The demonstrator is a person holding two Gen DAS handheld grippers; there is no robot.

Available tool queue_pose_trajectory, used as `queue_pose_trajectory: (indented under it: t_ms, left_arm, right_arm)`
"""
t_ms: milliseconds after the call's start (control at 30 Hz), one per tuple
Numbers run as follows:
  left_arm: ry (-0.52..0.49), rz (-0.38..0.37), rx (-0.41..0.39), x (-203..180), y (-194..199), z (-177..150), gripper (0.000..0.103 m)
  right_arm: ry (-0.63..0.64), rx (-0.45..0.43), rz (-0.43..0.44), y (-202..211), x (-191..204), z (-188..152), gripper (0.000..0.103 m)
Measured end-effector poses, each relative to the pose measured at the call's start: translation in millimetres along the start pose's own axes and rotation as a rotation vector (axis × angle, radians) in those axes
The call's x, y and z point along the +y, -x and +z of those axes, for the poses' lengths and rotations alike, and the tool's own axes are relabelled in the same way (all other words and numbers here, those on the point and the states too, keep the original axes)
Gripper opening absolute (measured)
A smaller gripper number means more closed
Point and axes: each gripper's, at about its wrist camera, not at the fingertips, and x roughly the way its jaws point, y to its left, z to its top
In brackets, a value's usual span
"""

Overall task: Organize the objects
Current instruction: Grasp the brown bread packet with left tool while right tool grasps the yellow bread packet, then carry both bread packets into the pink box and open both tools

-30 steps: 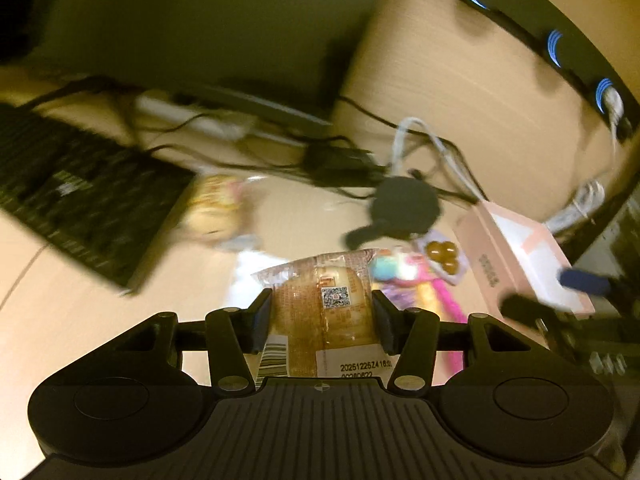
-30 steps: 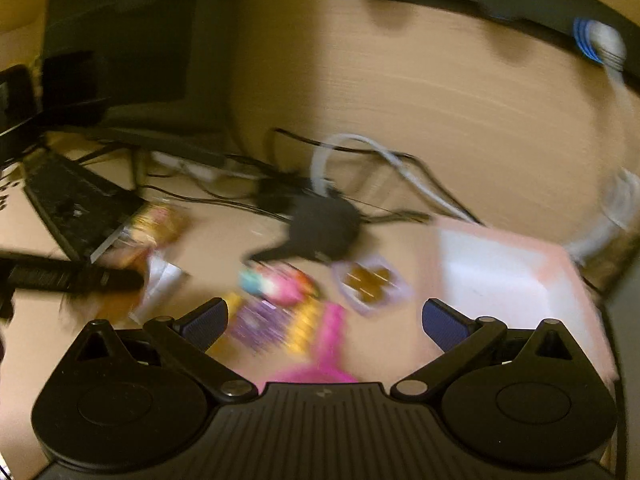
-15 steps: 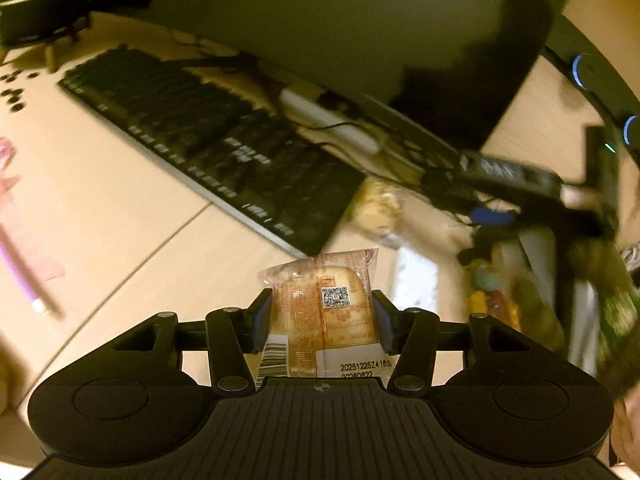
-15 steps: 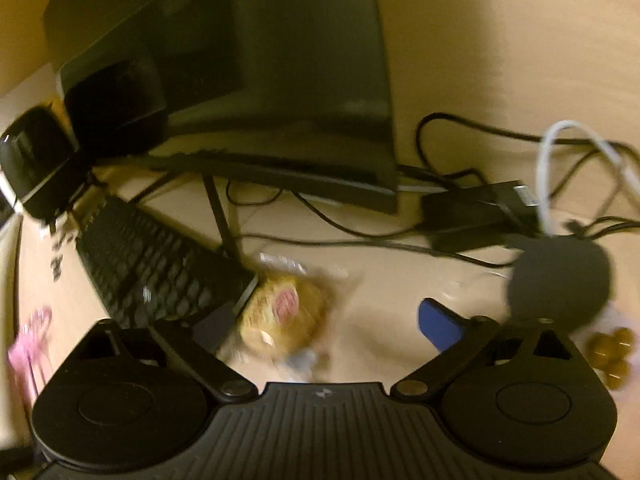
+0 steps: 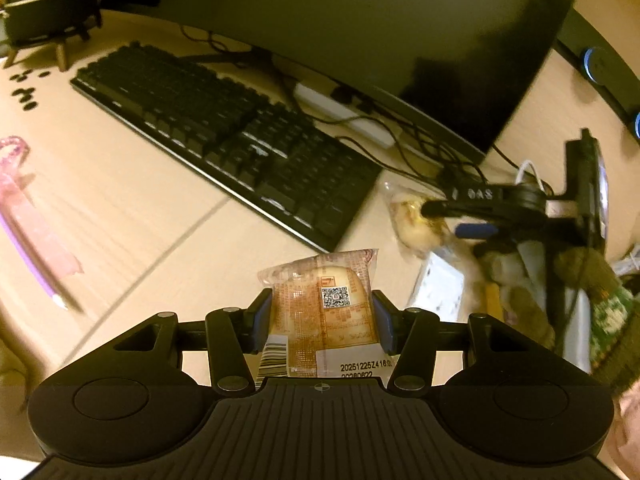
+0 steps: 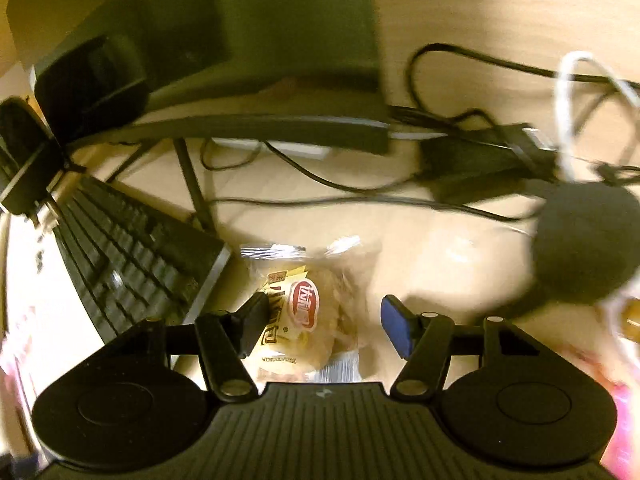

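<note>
Pale wooden desk point(image 5: 120, 208) fills both views, with a black keyboard point(image 5: 224, 140) at upper left under a dark monitor point(image 5: 360, 32). At lower centre of the left view, the left gripper point(image 5: 322, 314) clamps an orange-brown wrapped bun packet point(image 5: 324, 312). In the right view, the right gripper point(image 6: 322, 320), its jaws just narrowing, straddles a clear-wrapped yellow pastry packet point(image 6: 308, 312) lying beside the keyboard's corner; the right pad stands clear of it.

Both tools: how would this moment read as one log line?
left tool: shut on orange snack pack | right tool: closing around yellow snack bag, gap at right pad | desk
</note>
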Motion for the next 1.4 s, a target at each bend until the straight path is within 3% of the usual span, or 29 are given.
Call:
queue_pose_trajectory:
  t_ms: [133, 167, 233, 333, 400, 433, 467, 533, 567, 733, 967, 1200, 1300, 1400]
  left_arm:
    - [-0.017, -0.039, 0.022, -11.5, -1.1, -8.0, 0.056]
    - [-0.023, -0.041, 0.028, -14.2, -1.4, -10.4, 0.055]
    - [-0.038, -0.043, 0.039, -18.5, -0.2, -15.6, 0.055]
    - [-0.061, -0.044, 0.050, -23.4, 3.5, -21.3, 0.056]
    - [-0.072, -0.041, 0.050, -24.6, 6.5, -23.2, 0.055]
    - [-0.081, -0.039, 0.047, -25.3, 8.9, -24.1, 0.055]
    - [-0.090, -0.037, 0.044, -25.7, 10.9, -24.5, 0.055]
    - [-0.107, -0.033, 0.034, -25.8, 14.8, -25.9, 0.055]
    - [-0.113, -0.032, 0.031, -26.0, 16.0, -26.7, 0.055]
    - [-0.140, -0.062, 0.033, -35.0, 15.2, -32.4, 0.055]
    - [-0.255, -0.177, 0.105, -91.7, -3.7, -39.1, 0.055]
    - [-0.440, -0.305, 0.196, -159.6, -14.9, -57.0, 0.056]
    - [-0.492, -0.376, 0.222, -192.6, -13.9, -65.3, 0.056]
    - [-0.569, -0.432, 0.189, -230.9, -9.1, -64.8, 0.056]
  right_arm:
    - [0.066, -0.018, -0.061, 31.4, -14.7, -16.7, 0.067]
    - [0.083, -0.028, -0.056, 36.4, -18.2, -19.4, 0.082]
    - [0.089, -0.046, -0.036, 40.1, -19.6, -19.7, 0.096]
    - [0.070, -0.024, -0.035, 27.8, -10.7, -14.1, 0.099]
    - [0.078, 0.009, -0.085, 7.7, -2.0, -13.9, 0.099]
    - [0.093, 0.011, -0.116, 0.9, 2.6, -15.5, 0.093]
    - [0.116, 0.010, -0.144, -4.1, 6.9, -17.5, 0.076]
    - [0.188, 0.000, -0.192, -8.5, 16.7, -21.6, 0.060]
    - [0.215, -0.011, -0.205, -6.8, 20.8, -22.7, 0.056]
    - [0.235, -0.100, -0.200, 35.7, 26.4, -23.3, 0.054]
    - [0.194, -0.221, -0.229, 150.9, -2.8, -43.2, 0.054]
    - [0.085, -0.226, -0.385, 254.9, -81.1, -119.3, 0.054]
    - [0.041, -0.181, -0.436, 274.9, -107.3, -161.4, 0.054]
    - [-0.023, -0.164, -0.457, 290.0, -129.4, -195.8, 0.054]
